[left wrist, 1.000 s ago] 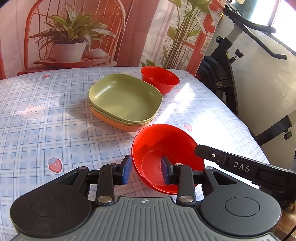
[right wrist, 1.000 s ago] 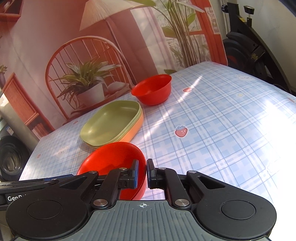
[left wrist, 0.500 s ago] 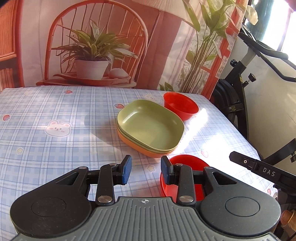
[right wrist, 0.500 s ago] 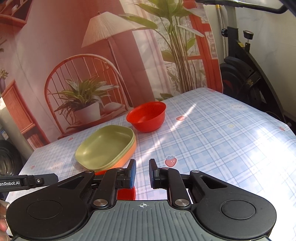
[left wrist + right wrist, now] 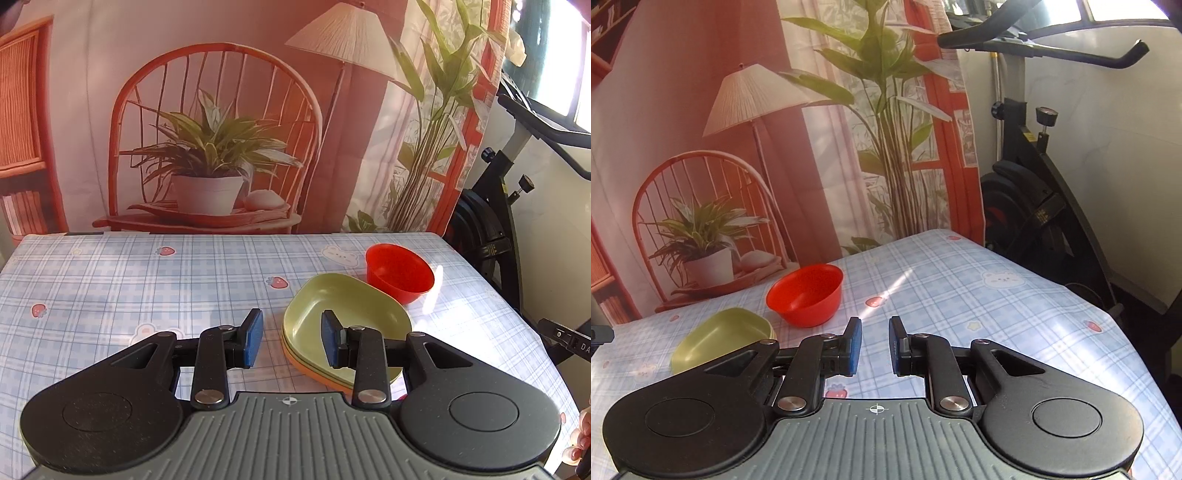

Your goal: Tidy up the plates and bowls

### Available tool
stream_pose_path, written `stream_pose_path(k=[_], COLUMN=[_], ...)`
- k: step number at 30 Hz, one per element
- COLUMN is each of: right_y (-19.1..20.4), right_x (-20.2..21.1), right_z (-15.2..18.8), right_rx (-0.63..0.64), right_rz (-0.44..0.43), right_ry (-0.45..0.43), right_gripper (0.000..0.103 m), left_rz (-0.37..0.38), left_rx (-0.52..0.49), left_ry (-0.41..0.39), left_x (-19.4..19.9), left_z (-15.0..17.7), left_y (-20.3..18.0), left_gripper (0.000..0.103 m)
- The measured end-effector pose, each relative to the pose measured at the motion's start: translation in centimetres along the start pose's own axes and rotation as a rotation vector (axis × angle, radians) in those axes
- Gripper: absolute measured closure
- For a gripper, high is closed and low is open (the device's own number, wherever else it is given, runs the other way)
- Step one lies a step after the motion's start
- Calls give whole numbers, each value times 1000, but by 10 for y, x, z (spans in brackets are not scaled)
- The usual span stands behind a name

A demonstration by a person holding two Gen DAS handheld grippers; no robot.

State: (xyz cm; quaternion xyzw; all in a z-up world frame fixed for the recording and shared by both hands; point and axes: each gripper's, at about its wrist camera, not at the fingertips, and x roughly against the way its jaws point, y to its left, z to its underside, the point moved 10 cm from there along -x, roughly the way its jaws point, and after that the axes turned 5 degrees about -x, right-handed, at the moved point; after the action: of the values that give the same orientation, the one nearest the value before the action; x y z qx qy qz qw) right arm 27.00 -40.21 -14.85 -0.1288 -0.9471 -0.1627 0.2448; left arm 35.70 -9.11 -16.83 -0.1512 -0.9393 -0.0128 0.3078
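Note:
A stack of plates, green on top of orange [image 5: 343,314], lies on the checked tablecloth; it also shows in the right wrist view [image 5: 720,334]. A red bowl [image 5: 399,273] stands upright just beyond the stack, and also shows in the right wrist view [image 5: 805,295]. My left gripper [image 5: 291,341] is open and empty, raised above the near edge of the plate stack. My right gripper [image 5: 874,349] is open and empty, raised above the cloth to the right of the bowl. No second red bowl shows in either view.
The table [image 5: 147,280] has a blue checked cloth with strawberry prints. A printed backdrop [image 5: 221,129] hangs behind its far edge. An exercise bike [image 5: 1045,192] stands right of the table. The other gripper's tip [image 5: 565,339] shows at the right edge.
Both grippers have risen and pulled back from the table. The near red bowl that lay under them has dropped out of view. The right jaws have opened wider.

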Motion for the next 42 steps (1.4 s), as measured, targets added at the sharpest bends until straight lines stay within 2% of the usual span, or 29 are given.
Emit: stream_pose_path(k=[3,8,14,19,24,27,33,36,38,39,40,42], right_y=[-9,-7,19,37,45,47,52,55,55,55,56,56], right_x=[-8,-36,-87,-132,-169,-182,-199,-203,-204,-204,-204,-204], right_z=[-12,-21,-18,-14,-7,-5,0,3,4,5,5,6], right_rx=[48,48,72,66,22,-26,-76,-82,-93,-101,-114,-121], right_rz=[37,-3,-84,-130,-134,-143,-156,-157,-153,-152,-157,-157], right_ry=[-26,-5,39,70,112,132,156,165,167,168,168,171], right_gripper=[87,87,87,87,87,87,86,87,87,88,89,94], left_rz=[24,104,147,167,191,175,200,181,200,210,216,210], left_rx=[8,77,-7,-126,-128,-149,-170,-133,-98,-97,-109,-142], left_ry=[7,39,75,83,125,145,184,224,249,253,248,234], left_x=[-14,-52,-114,-158,-193,-207,-225,-233,-237,-237,-235,-232], left_z=[-13,-25,-40,-40,-40,-40,-40,-31,-25,-22,-21,-20], left_y=[-3,-14,-47,-76,-87,-88,-98,-97,-98,-99,-101,-104], left_gripper=[67,67,67,67,67,68,67,68,73,81,86,86])
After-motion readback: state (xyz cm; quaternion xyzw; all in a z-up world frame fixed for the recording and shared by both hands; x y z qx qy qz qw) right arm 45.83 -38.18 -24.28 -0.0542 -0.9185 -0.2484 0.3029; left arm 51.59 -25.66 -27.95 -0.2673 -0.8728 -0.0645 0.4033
